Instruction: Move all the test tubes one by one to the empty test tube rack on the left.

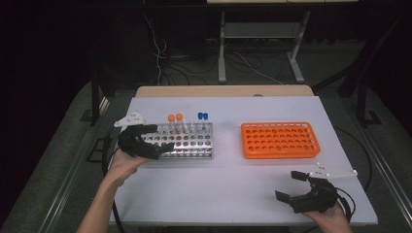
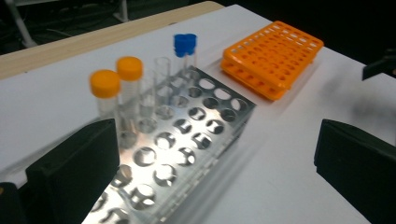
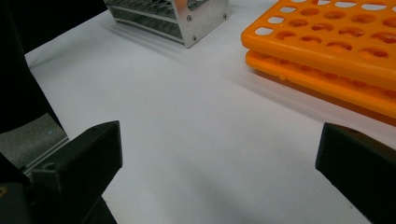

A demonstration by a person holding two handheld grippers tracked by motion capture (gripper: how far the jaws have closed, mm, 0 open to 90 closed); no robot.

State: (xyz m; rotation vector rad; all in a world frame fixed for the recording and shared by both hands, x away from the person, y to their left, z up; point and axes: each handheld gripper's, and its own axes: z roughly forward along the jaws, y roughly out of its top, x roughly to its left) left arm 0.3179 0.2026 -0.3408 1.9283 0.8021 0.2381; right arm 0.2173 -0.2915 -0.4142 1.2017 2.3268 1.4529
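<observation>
A metal tube rack (image 1: 187, 141) (image 2: 187, 135) stands left of centre on the white table. Two orange-capped tubes (image 1: 175, 118) (image 2: 116, 77) and two blue-capped tubes (image 1: 202, 116) (image 2: 185, 42) stand along its far row, with clear uncapped tubes between them. An empty orange rack (image 1: 280, 140) (image 2: 273, 56) (image 3: 336, 42) lies to the right. My left gripper (image 1: 158, 138) (image 2: 215, 172) is open over the metal rack's left end, with the rack's near corner between its jaws. My right gripper (image 1: 291, 185) (image 3: 219, 177) is open low over bare table at the front right, holding nothing.
The white table (image 1: 233, 179) ends close behind my right hand at the front edge. A wooden strip (image 1: 223, 91) runs along the far edge. Beyond it are table legs and cables (image 1: 160, 53) on a dark floor.
</observation>
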